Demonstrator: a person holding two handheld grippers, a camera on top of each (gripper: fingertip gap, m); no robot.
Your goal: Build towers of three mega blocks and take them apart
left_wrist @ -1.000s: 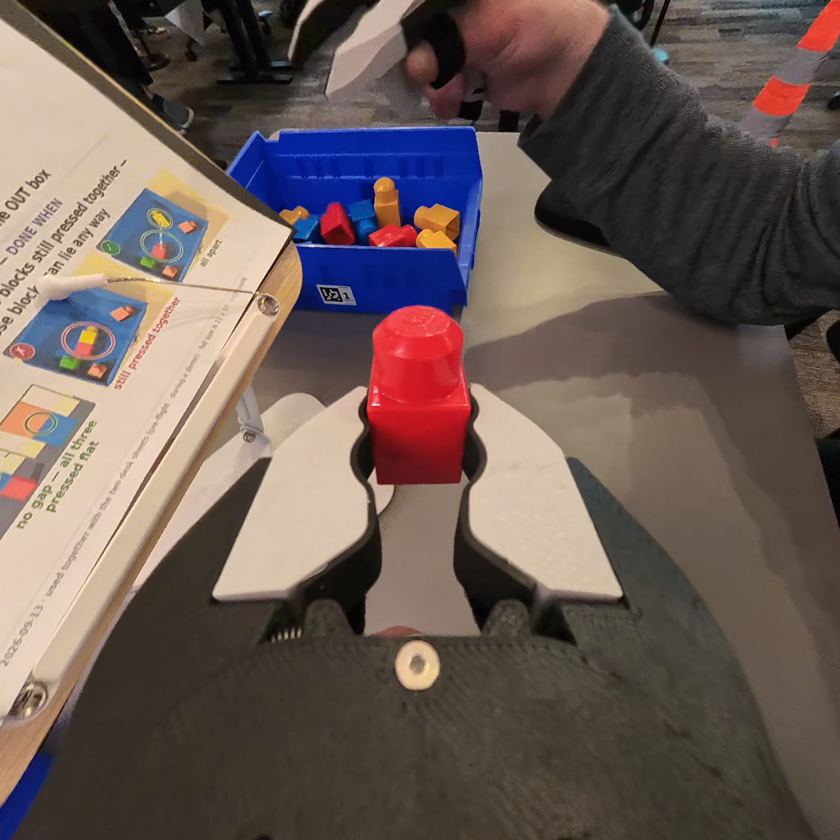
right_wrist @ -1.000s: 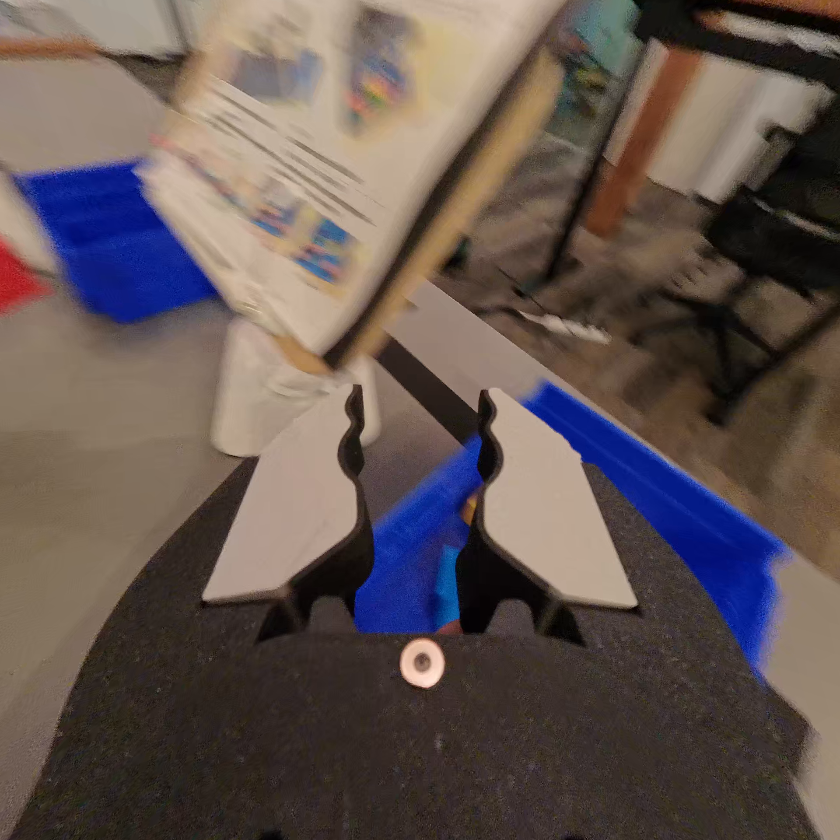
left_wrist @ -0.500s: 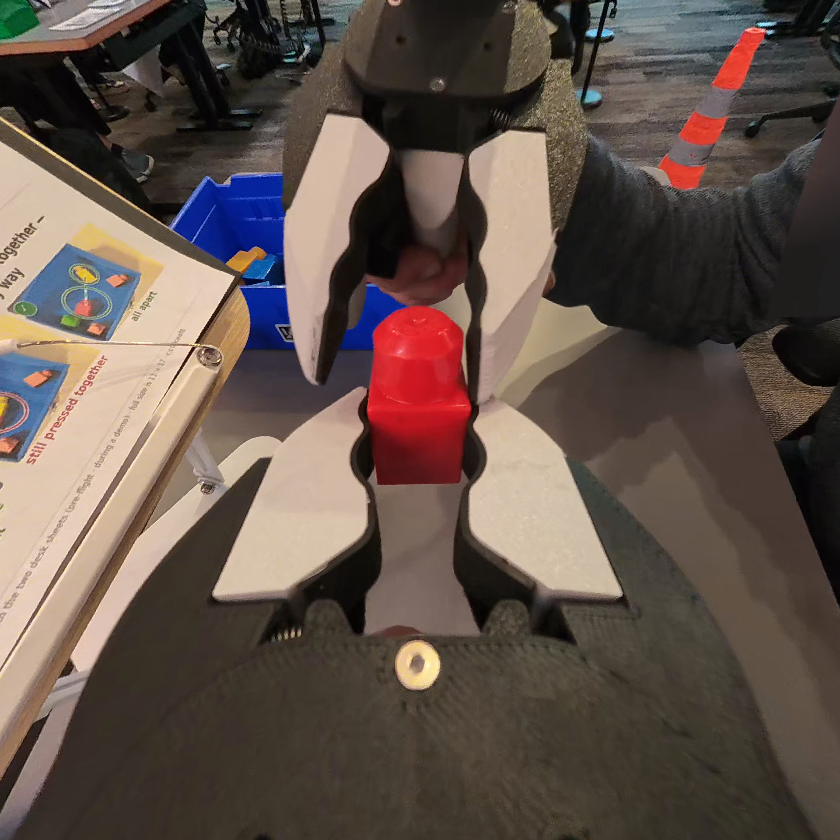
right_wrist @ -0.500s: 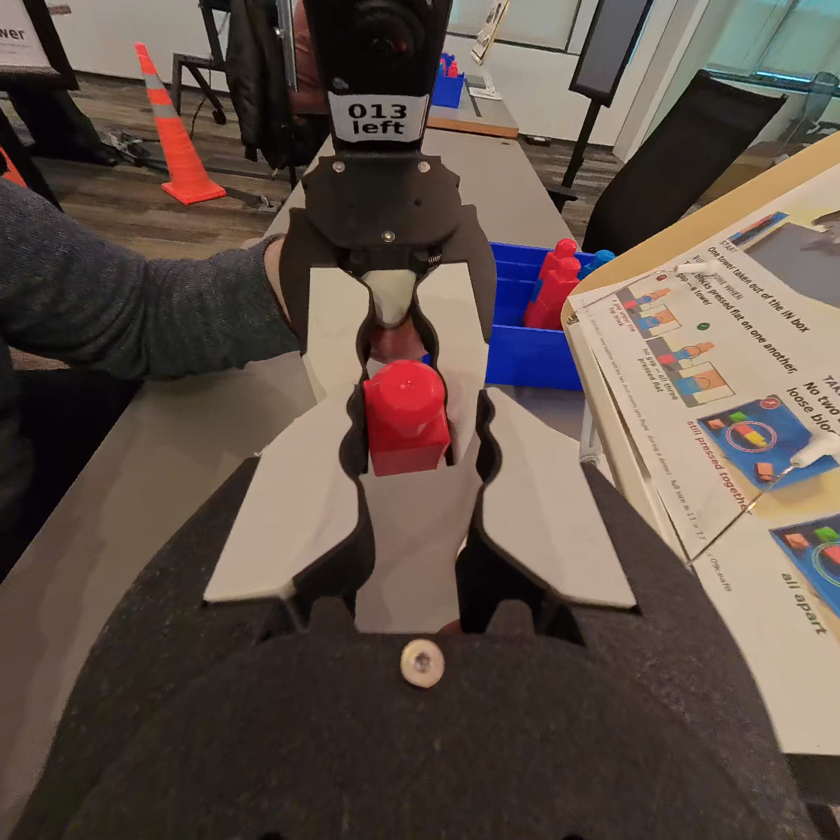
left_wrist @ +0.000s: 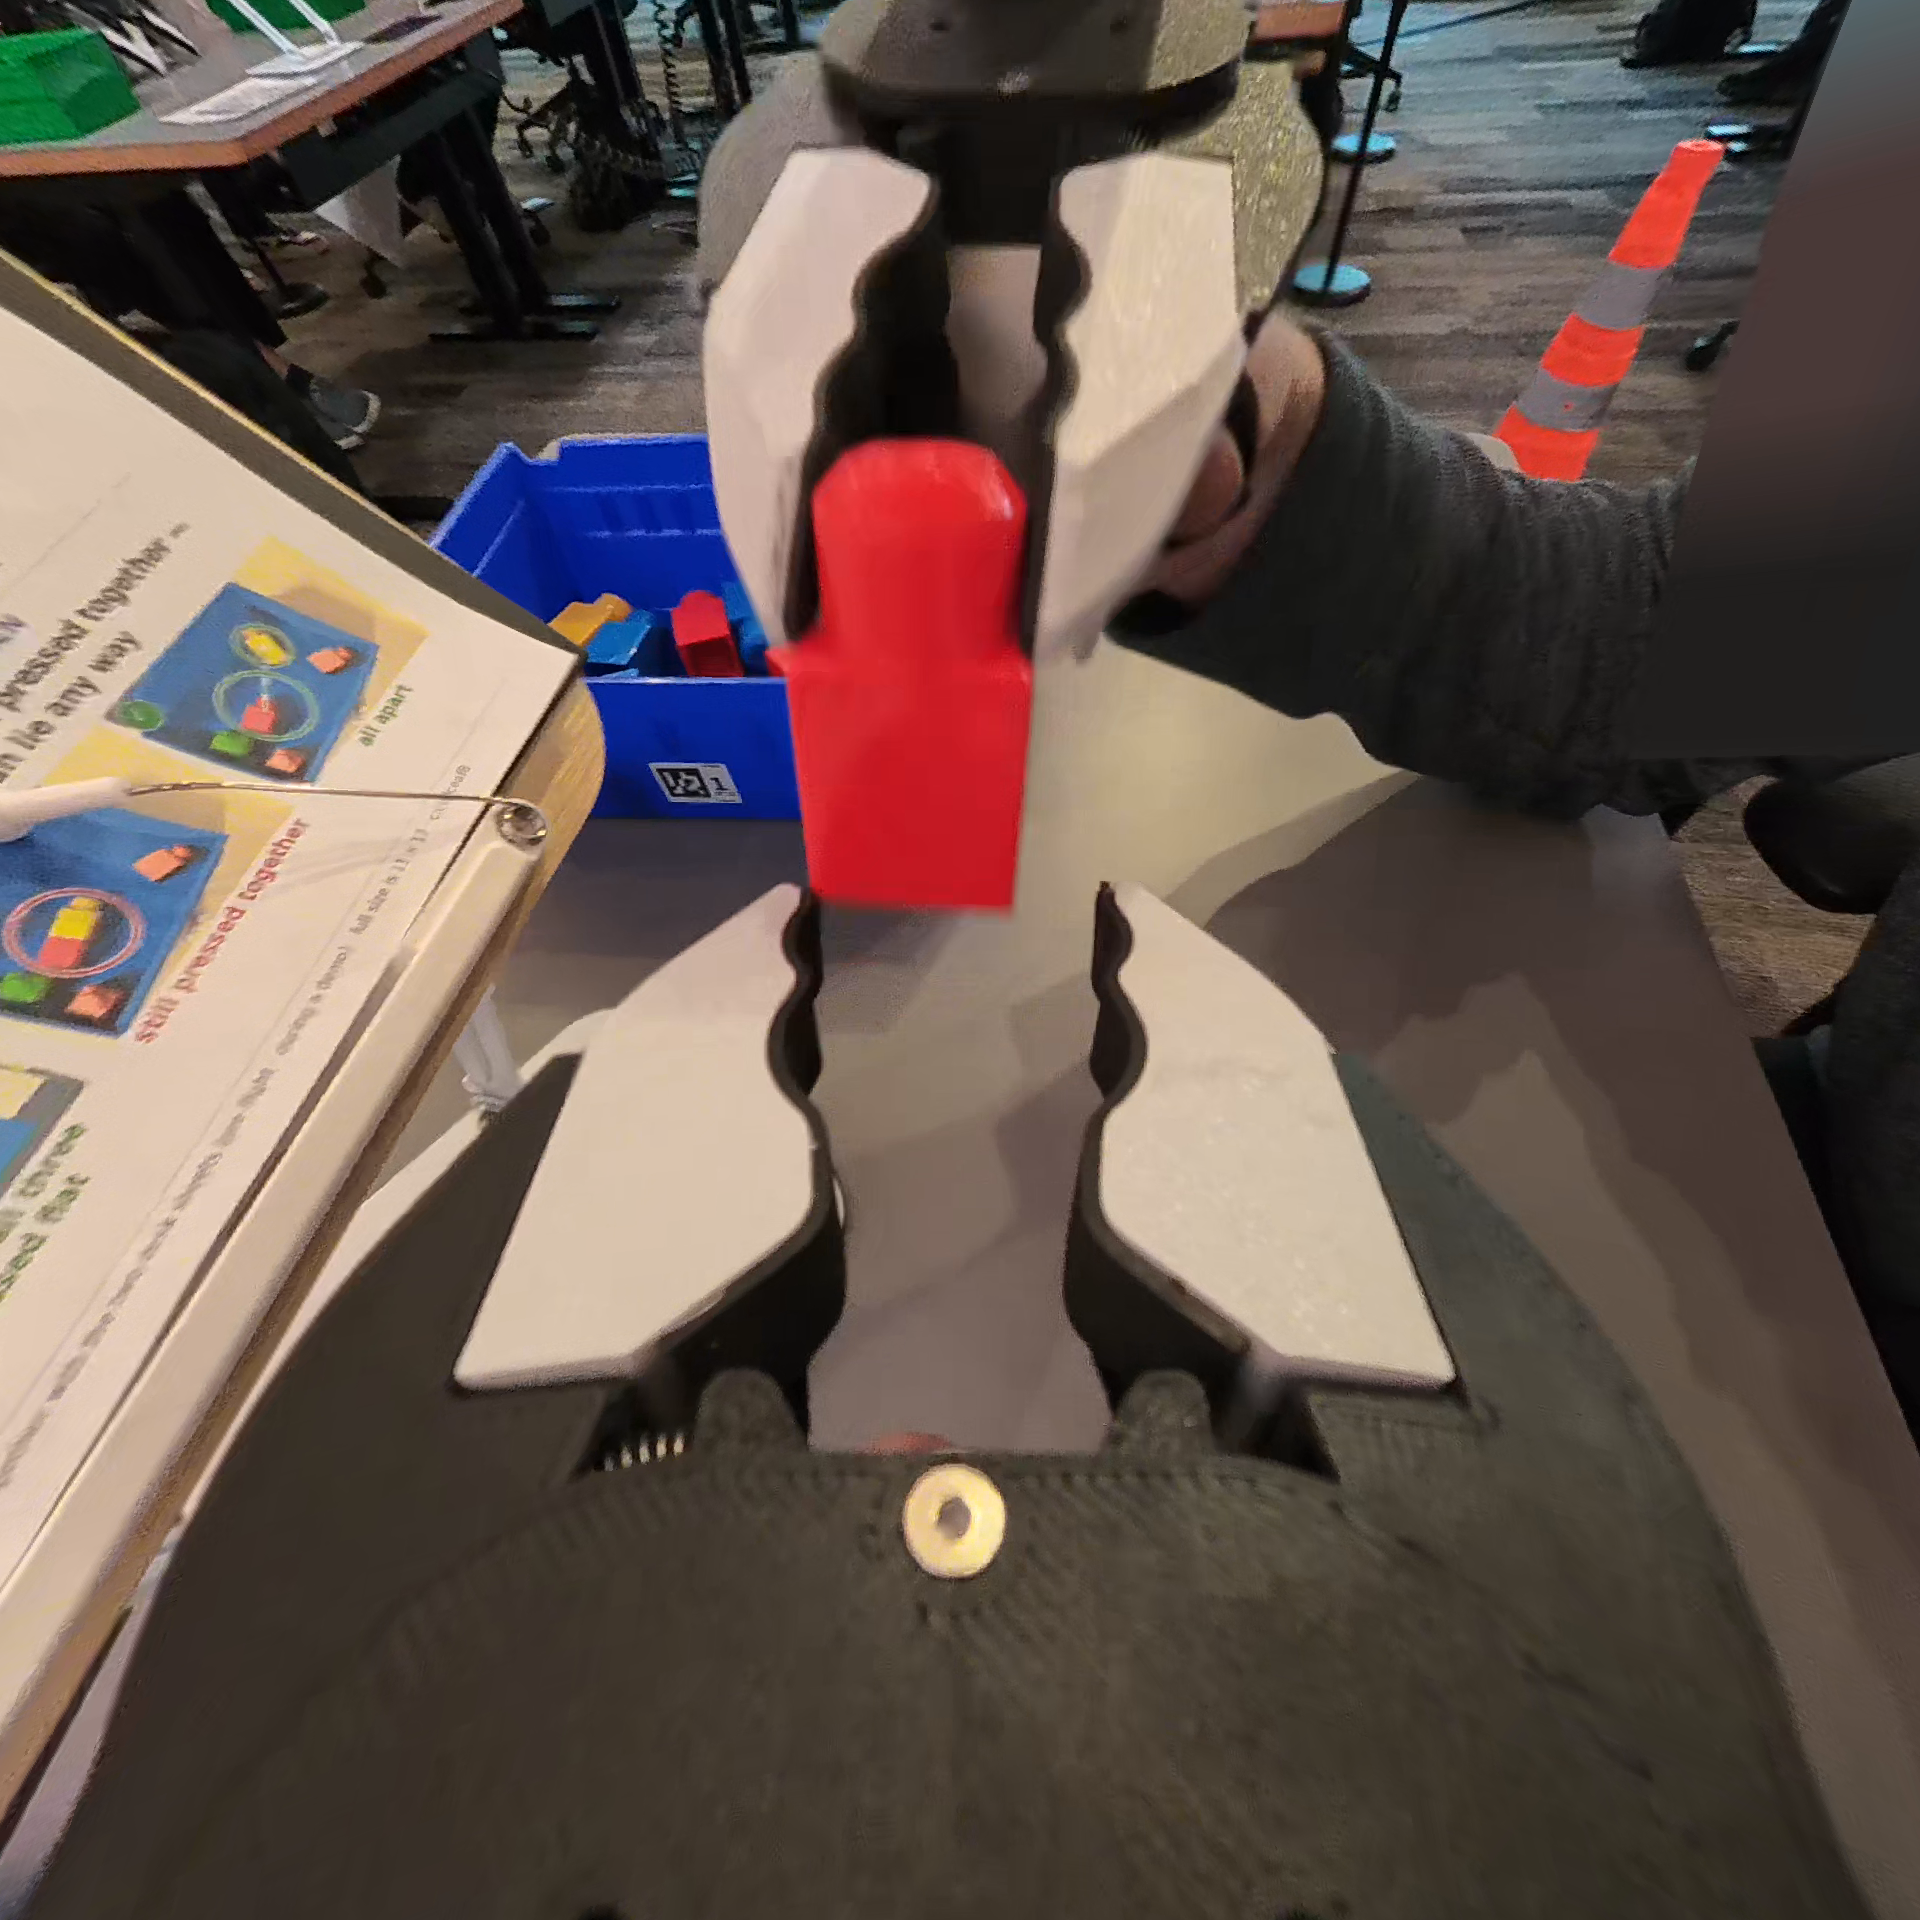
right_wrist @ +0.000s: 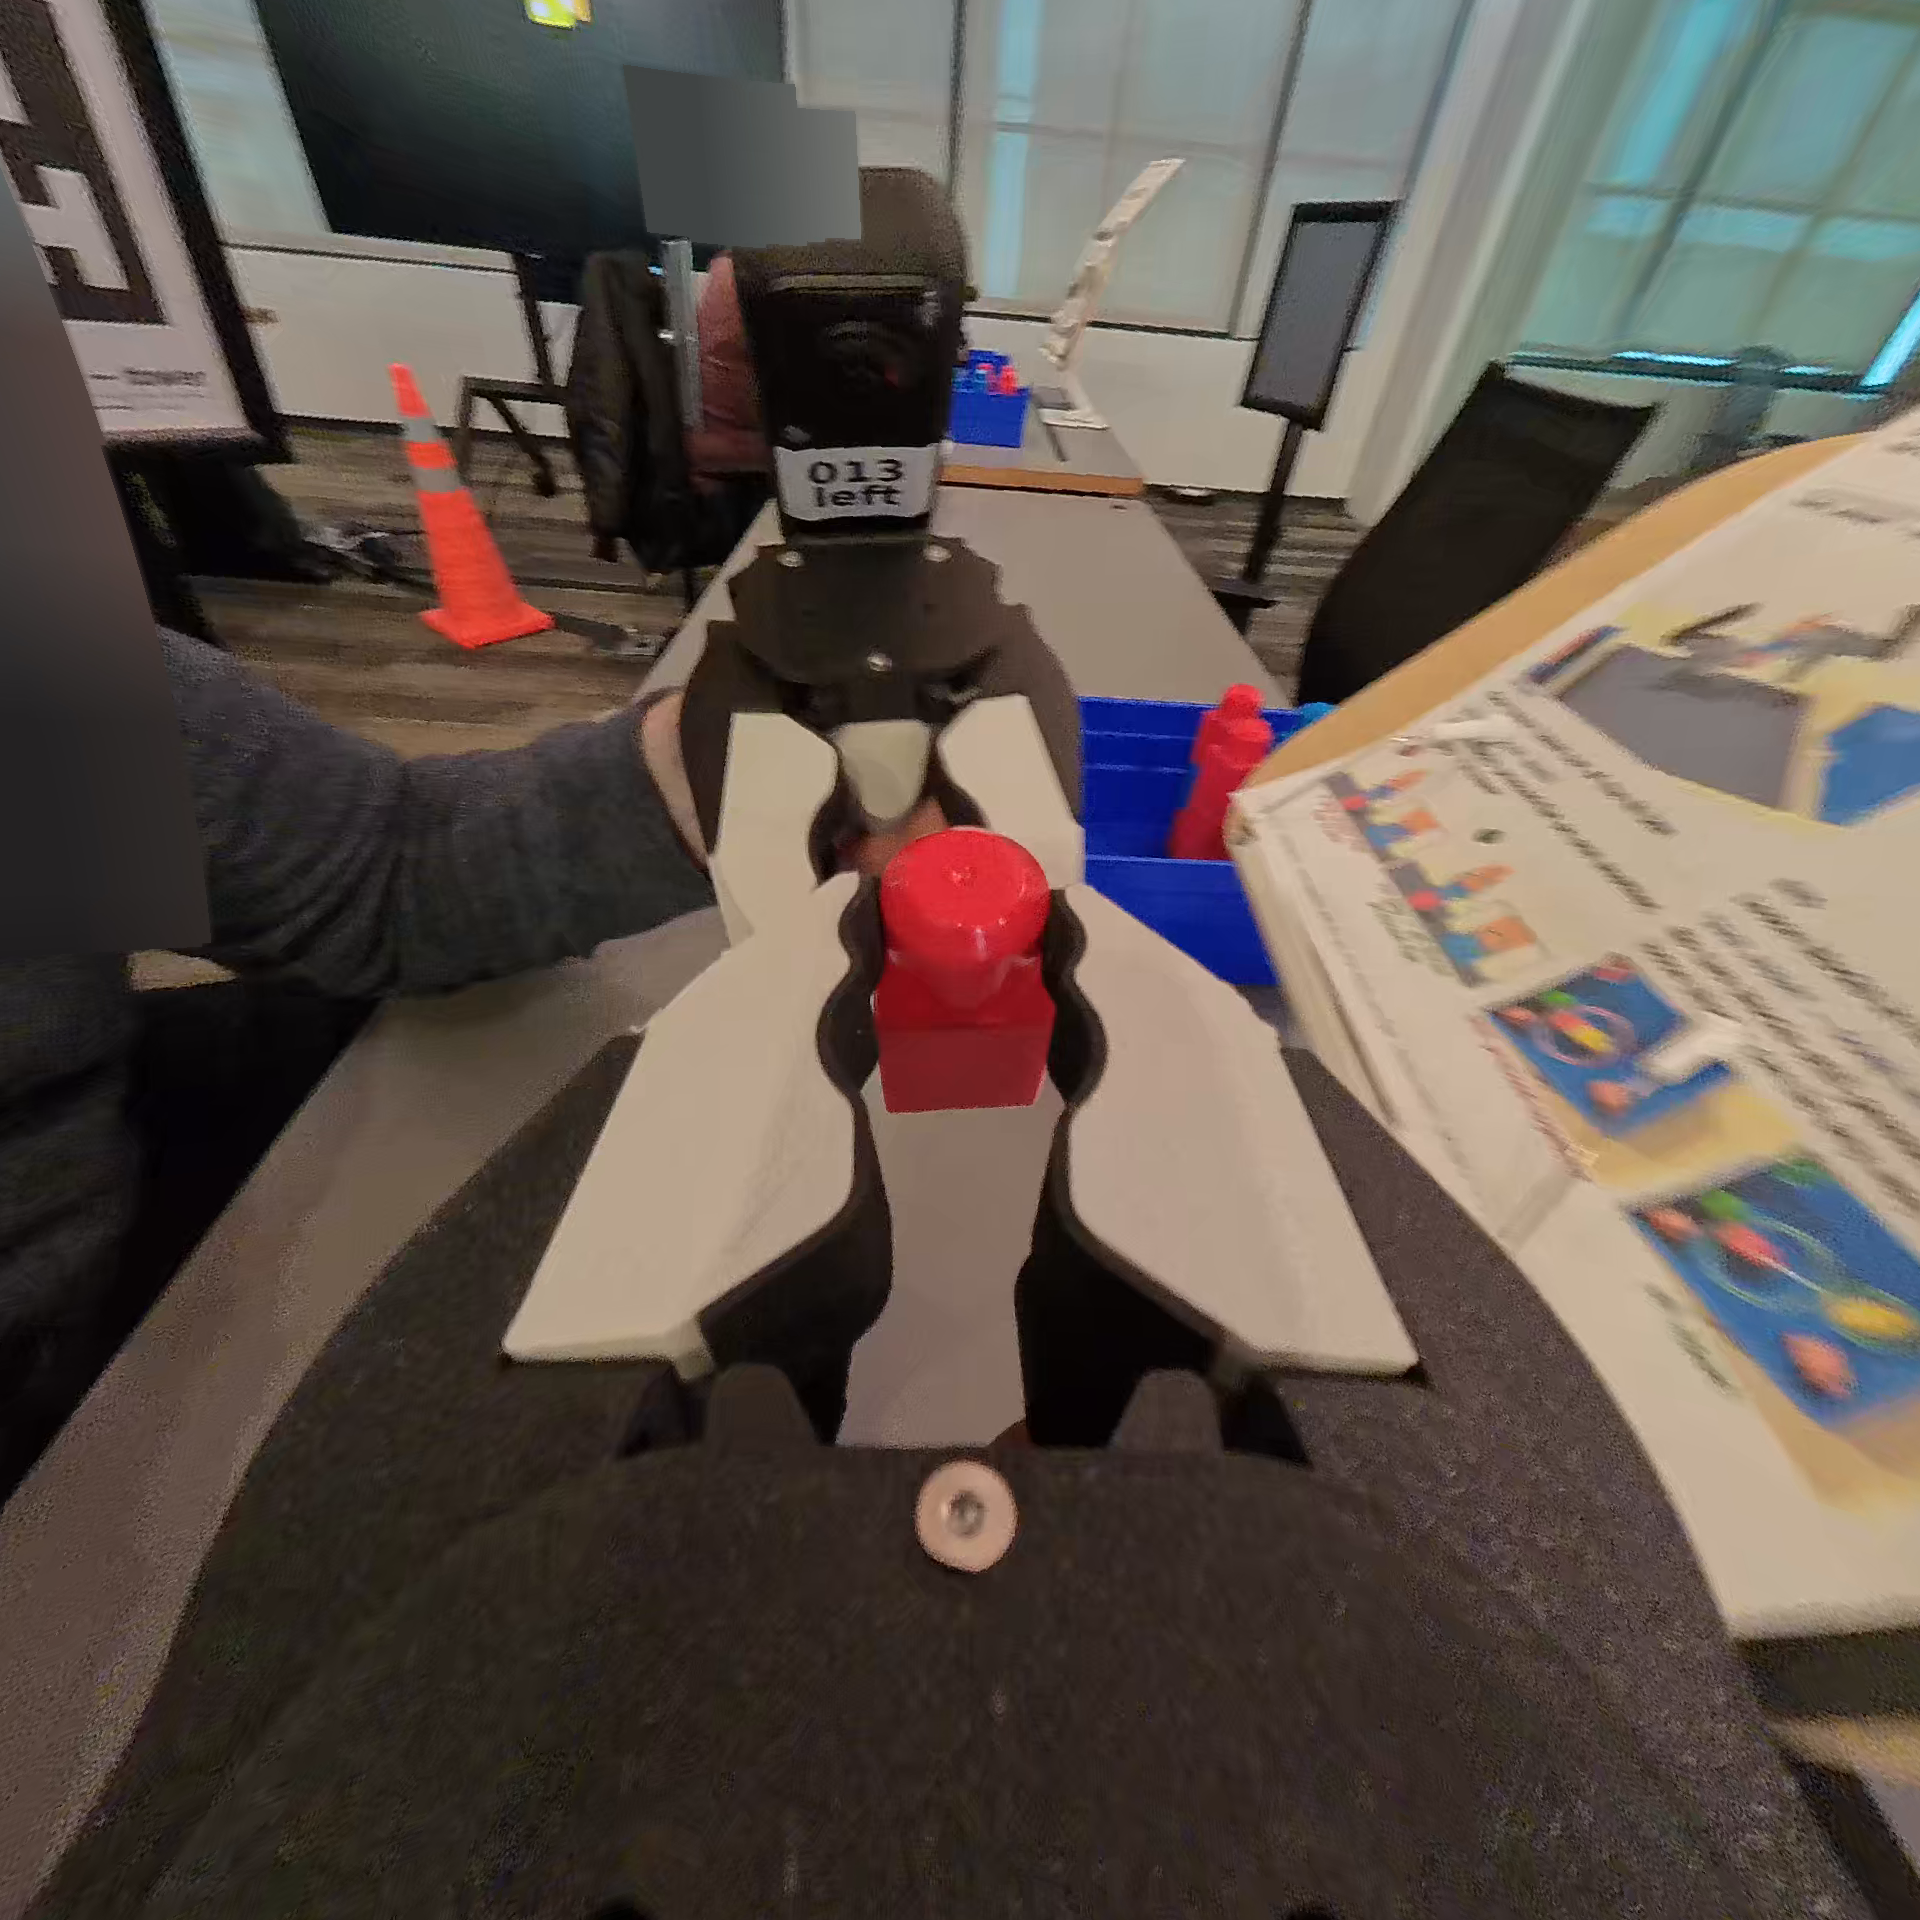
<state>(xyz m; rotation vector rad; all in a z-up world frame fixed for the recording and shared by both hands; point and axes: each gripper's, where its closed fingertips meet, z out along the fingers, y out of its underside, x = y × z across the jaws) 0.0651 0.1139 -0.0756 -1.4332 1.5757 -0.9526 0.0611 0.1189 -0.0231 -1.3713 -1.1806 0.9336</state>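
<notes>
One red block, two grippers

One red block (right_wrist: pixel 961 992) hangs above the grey table (left_wrist: pixel 1403 935), clamped at its stud and shoulders by the right gripper (right_wrist: pixel 961 925). Its fingers are drawn in to the block's width. In the left wrist view that gripper (left_wrist: pixel 914 582) reaches in from the far side. The left gripper (left_wrist: pixel 951 904) is spread wide just under the block and grips nothing. Behind it, a blue bin (left_wrist: pixel 582 540) holds loose blocks beside a sloped instruction sheet (left_wrist: pixel 208 831).
</notes>
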